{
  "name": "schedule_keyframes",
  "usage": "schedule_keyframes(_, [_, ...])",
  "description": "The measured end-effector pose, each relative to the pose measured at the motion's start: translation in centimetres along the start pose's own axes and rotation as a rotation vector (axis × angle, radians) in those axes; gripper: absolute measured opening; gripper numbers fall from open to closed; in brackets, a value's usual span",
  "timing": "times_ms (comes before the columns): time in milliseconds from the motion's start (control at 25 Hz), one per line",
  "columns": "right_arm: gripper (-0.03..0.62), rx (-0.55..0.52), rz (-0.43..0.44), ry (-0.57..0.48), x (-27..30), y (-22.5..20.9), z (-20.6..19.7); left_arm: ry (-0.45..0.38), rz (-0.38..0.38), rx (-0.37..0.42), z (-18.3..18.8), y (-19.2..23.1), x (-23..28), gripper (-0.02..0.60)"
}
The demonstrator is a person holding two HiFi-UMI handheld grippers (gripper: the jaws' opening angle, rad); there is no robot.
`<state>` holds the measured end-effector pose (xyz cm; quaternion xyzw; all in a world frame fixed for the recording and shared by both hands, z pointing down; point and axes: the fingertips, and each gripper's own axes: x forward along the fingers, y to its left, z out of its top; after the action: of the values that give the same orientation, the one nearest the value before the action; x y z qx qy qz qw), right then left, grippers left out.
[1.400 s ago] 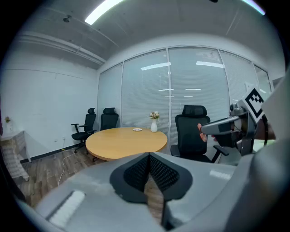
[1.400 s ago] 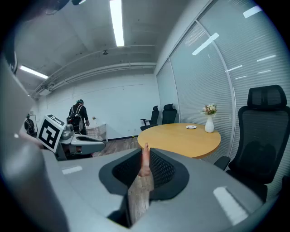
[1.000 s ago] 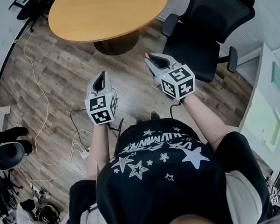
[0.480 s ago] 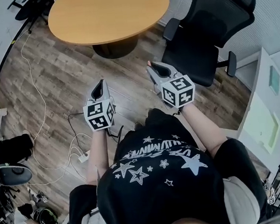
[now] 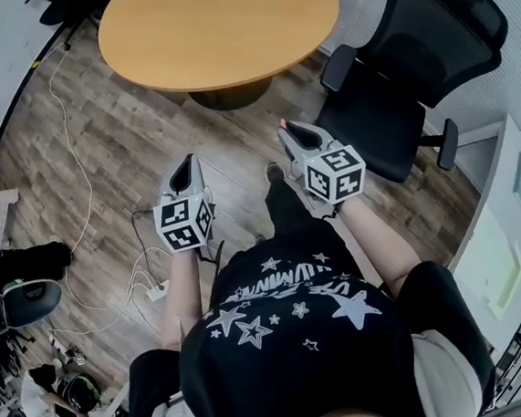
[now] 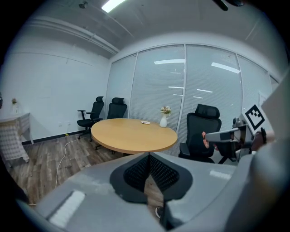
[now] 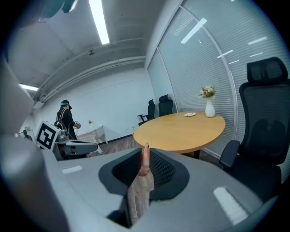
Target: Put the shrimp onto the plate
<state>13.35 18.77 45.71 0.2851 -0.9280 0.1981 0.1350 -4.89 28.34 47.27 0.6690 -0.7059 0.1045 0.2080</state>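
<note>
- Right gripper: jaws closed on the shrimp. It is a pink-orange piece standing upright between the pads, with its tip poking out past the jaw tips.
- Left gripper: jaws closed together with nothing between them.
- Both grippers are held in the air in front of the person's chest, left and right of each other and well apart. Both point toward the far round tabletop.
- The shrimp is off the plate, in the air over the wood-plank floor on the near side of the tabletop.
- Plate: small and white, on the far part of the tabletop, near a white vase that holds flowers. The two are apart, not touching (contents of the plate too small to tell).
- Black office chair: at the right, just beside the tabletop, on the far right of the right gripper.
- White cable trails over the floor at the left.
- A second person stands at the far left of the room in the right gripper view.
</note>
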Motion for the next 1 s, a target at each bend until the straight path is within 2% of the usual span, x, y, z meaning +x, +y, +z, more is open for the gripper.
schedule_keyframes(240, [0.058, 0.037, 0.025, -0.018, 6.0, -4.6, 4.1, -0.009, 0.025, 0.016, 3.6, 1.7, 5.5, 0.002])
schedule_keyframes(640, [0.058, 0.035, 0.060, -0.013, 14.0, -12.7, 11.0, -0.020, 0.092, -0.014, 9.4, 3.3, 14.7, 0.002])
schedule_keyframes(1000, [0.058, 0.042, 0.094, -0.023, 18.2, -17.9, 14.5, -0.038, 0.152, -0.016, 12.9, 4.4, 20.3, 0.002])
